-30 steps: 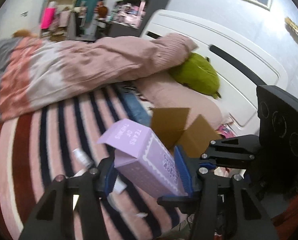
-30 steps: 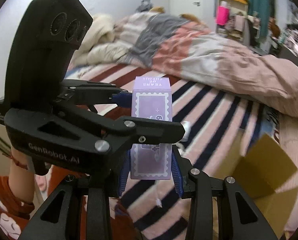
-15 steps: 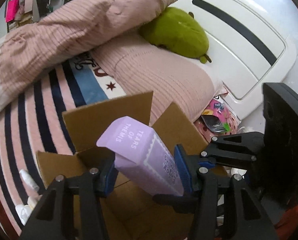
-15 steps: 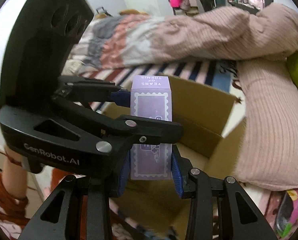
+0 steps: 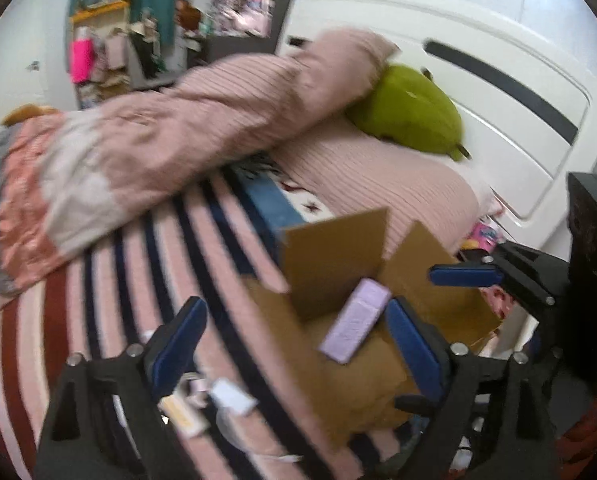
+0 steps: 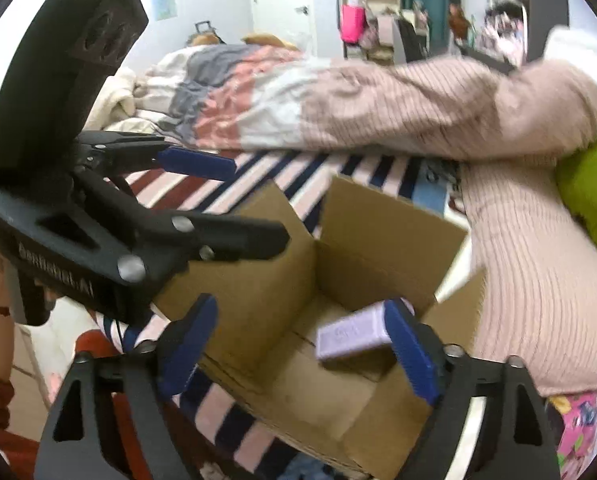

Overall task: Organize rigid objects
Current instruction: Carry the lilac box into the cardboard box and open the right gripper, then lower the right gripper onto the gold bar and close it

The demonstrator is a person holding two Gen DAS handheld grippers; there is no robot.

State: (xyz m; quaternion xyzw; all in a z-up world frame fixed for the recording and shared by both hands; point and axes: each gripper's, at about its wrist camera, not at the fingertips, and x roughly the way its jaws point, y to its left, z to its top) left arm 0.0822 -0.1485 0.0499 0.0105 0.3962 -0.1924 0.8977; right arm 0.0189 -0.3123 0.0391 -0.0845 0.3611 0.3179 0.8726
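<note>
A lilac carton (image 5: 355, 331) lies on its side inside an open cardboard box (image 5: 334, 256) on the striped bed; the right wrist view shows the carton (image 6: 350, 338) on the box floor (image 6: 310, 376). My left gripper (image 5: 294, 344) is open and empty above the box's near-left edge. My right gripper (image 6: 298, 344) is open and empty over the box. Each gripper shows in the other's view, the right one (image 5: 510, 276) and the left one (image 6: 218, 204), both with jaws apart.
A pink and grey duvet (image 5: 146, 140) lies across the bed behind the box. A green plush (image 5: 410, 112) and a pink pillow (image 6: 534, 272) lie by the white headboard (image 5: 498, 80). Small white items (image 5: 218, 396) lie on the striped sheet left of the box.
Both grippers were shut on the lilac carton above the box. Both have opened, and the carton has dropped into the box and lies on its side.
</note>
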